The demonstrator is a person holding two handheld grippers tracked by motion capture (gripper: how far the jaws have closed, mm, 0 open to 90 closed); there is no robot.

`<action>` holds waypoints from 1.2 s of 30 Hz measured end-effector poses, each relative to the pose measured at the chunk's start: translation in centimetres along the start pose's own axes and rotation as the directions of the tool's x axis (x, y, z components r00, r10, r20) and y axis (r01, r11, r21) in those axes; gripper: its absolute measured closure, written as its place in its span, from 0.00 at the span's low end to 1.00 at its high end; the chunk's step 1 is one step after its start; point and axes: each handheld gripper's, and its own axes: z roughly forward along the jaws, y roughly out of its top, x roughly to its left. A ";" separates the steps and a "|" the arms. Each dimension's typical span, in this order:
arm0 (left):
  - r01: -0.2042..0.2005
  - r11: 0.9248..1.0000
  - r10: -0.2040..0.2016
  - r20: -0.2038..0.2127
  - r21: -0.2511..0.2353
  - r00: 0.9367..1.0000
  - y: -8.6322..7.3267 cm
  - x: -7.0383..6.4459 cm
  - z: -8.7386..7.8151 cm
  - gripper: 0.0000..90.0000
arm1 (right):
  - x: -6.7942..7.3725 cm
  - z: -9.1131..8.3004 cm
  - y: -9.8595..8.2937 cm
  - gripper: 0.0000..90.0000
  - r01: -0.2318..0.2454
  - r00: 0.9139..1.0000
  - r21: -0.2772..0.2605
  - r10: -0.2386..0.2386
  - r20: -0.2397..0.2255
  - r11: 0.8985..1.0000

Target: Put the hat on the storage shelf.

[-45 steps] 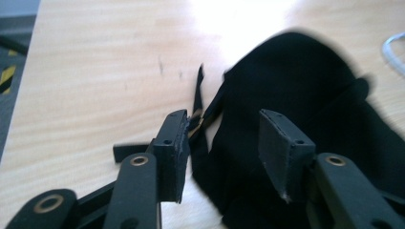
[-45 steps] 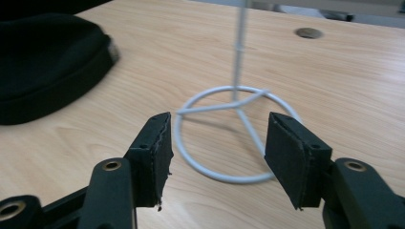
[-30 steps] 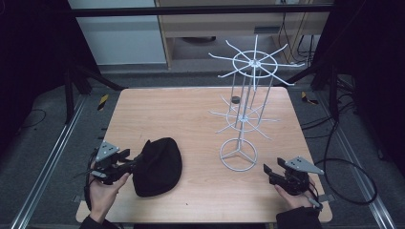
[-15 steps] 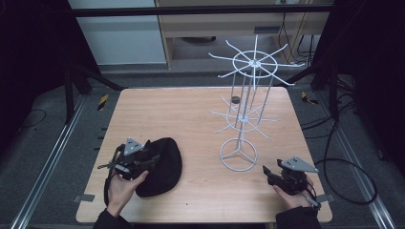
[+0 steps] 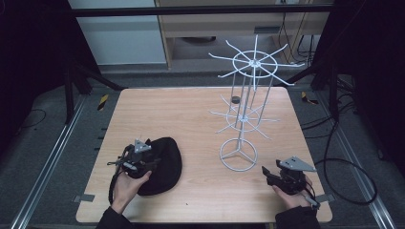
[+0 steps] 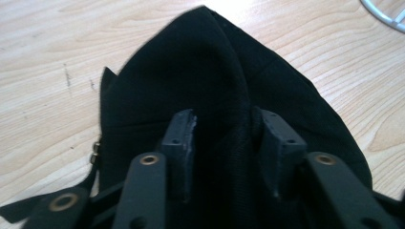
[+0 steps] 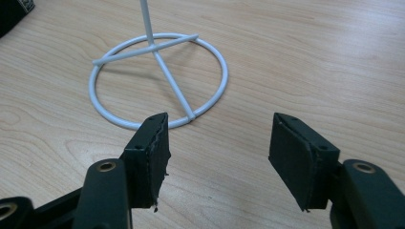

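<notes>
A black cap (image 5: 165, 167) lies on the wooden table (image 5: 162, 109) at the front left. My left gripper (image 5: 151, 162) sits on its left side, held by a hand. In the left gripper view the jaws have closed partway and the cap's fabric (image 6: 205, 67) bunches into a ridge between them, so my left gripper (image 6: 224, 129) is shut on it. My right gripper (image 5: 265, 174) rests at the front right, open and holding nothing. The right gripper view has my right gripper (image 7: 217, 138) just short of the ring base (image 7: 157, 81) of a white wire stand (image 5: 239, 152).
The wire stand rises mid-right with two tiers of spoke hooks (image 5: 255, 62). A small dark object (image 5: 235, 99) sits on the table behind it. Cables trail on the floor at the right. Bare wood lies between the cap and the stand.
My left gripper has moved right from the table's left edge onto the cap, and its jaws now hold the fabric. The right gripper has stayed put.
</notes>
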 end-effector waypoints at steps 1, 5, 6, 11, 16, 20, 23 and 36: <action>0.001 1.000 -0.001 -0.001 0.002 1.000 0.0 0.0 0.1 0.72 | 0.0 0.0 0.0 0.44 0.000 1.000 0.002 0.000 0.000 1.000; 0.004 1.000 -0.004 0.002 0.010 1.000 0.0 0.2 0.3 0.83 | 0.0 0.1 0.0 0.44 0.004 1.000 0.006 -0.004 -0.002 1.000; 0.003 1.000 -0.003 0.003 0.012 1.000 0.0 0.3 0.3 0.85 | 0.0 0.1 0.0 0.44 0.003 1.000 0.008 -0.003 -0.003 1.000; 0.007 1.000 -0.007 0.004 -0.024 1.000 -0.1 0.4 -0.1 0.89 | 0.0 0.2 0.0 0.44 0.003 1.000 0.014 -0.002 -0.008 1.000; 0.004 0.995 -0.002 0.015 -0.096 1.000 0.0 0.6 -1.7 0.89 | 0.0 0.3 0.0 0.44 0.004 1.000 0.015 -0.004 -0.006 1.000; -0.002 0.986 0.006 0.024 -0.165 1.000 0.1 0.6 -3.3 0.90 | 0.0 0.2 0.0 0.44 0.005 1.000 0.014 -0.005 -0.005 1.000; -0.002 0.976 0.008 0.029 -0.218 1.000 0.4 0.6 -4.6 0.90 | 0.0 0.2 0.0 0.44 0.004 1.000 0.014 -0.004 -0.004 1.000; -0.020 0.895 0.054 0.063 -0.445 0.997 1.4 -0.7 -10.4 0.90 | -0.1 0.2 -0.1 0.44 0.007 1.000 0.011 -0.007 0.000 1.000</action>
